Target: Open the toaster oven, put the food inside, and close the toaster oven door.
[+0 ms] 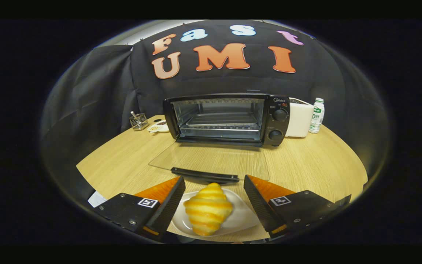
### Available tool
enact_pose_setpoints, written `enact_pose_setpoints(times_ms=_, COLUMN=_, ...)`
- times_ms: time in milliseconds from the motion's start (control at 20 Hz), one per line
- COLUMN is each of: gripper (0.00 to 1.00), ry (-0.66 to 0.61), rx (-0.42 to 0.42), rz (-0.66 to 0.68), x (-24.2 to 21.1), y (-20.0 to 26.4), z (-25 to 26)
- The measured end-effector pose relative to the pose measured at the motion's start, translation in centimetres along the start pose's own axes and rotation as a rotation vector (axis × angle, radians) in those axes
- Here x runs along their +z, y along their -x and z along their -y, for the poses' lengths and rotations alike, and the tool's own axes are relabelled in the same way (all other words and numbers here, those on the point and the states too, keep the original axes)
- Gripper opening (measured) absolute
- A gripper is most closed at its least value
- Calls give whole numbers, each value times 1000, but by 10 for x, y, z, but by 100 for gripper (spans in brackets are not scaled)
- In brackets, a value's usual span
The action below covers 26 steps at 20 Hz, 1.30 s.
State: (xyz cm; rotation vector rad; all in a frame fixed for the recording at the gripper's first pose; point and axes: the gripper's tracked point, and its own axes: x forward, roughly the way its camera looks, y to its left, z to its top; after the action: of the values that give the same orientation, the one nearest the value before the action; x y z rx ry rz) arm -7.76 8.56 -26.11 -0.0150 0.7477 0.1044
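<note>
Gripper view: jaws wide, straddling croissant on plate at counter near edge; toaster oven door already down, cavity clear for loading, likely grasp next

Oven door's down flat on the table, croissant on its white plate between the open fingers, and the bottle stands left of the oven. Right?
Not quite. The gripper view shows the bottle right of the toaster oven, past a white appliance. Otherwise correct: door down, croissant on its plate, tool open around it.
</note>
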Motion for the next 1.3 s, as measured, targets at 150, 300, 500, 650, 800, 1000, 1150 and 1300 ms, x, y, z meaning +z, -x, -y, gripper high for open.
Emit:
enact_pose_setpoints(times_ms=150, gripper=96, ry=29, rx=-6, rz=-40, x=-29, y=11, z=-8)
enact_pose_setpoints(times_ms=300, gripper=96, ry=35, rx=-23, rz=-83, x=-53, y=15, z=-9)
enact_pose_setpoints(times_ms=500, gripper=96, ry=30, rx=-68, rz=-119, x=-73, y=12, z=-4)
enact_pose_setpoints(times_ms=650, gripper=96, ry=33, rx=-73, rz=-136, x=-80, y=8, z=-9)
enact_pose_setpoints(times_ms=800, gripper=96, ry=68, rx=-97, rz=-130, x=-82, y=7, z=-9)
enact_pose_setpoints(times_ms=1000, gripper=83, ry=31, rx=-101, rz=-146, x=-86, y=9, z=-7)
enact_pose_setpoints(times_ms=1150, gripper=76, ry=-14, rx=-95, rz=-152, x=-86, y=12, z=-6)
enact_pose_setpoints(times_ms=1300, gripper=67, ry=-59, rx=-77, rz=-151, x=-87, y=16, z=-8)
